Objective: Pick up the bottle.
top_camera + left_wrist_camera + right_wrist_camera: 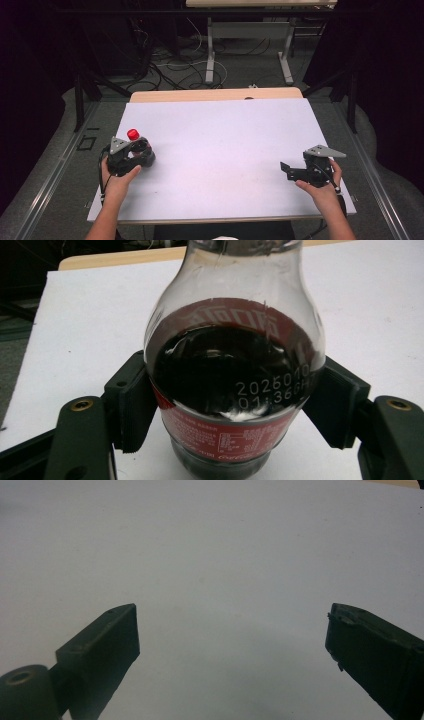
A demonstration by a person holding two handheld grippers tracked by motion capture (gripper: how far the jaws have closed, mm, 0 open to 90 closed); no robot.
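The left gripper (232, 405) is pinching the cola bottle (232, 375) between its jaws at the labelled body, the bottle's long axis standing upright on the bench (225, 145) with its red cap (132, 134) above. The right gripper (232, 640) is resting well apart, jaws spread over bare bench, the farther hand.

The bottle (134, 142) stands upright on the table (220, 150) at its left side, about midway between the near and far edges. The left gripper (142, 152) sits just on the near side of the bottle, with one jaw pressed against each side of it. The right gripper (286, 170) rests far across on the right side of the table, near the right edge and a little nearer than the bottle, with bare tabletop between its parted jaws.
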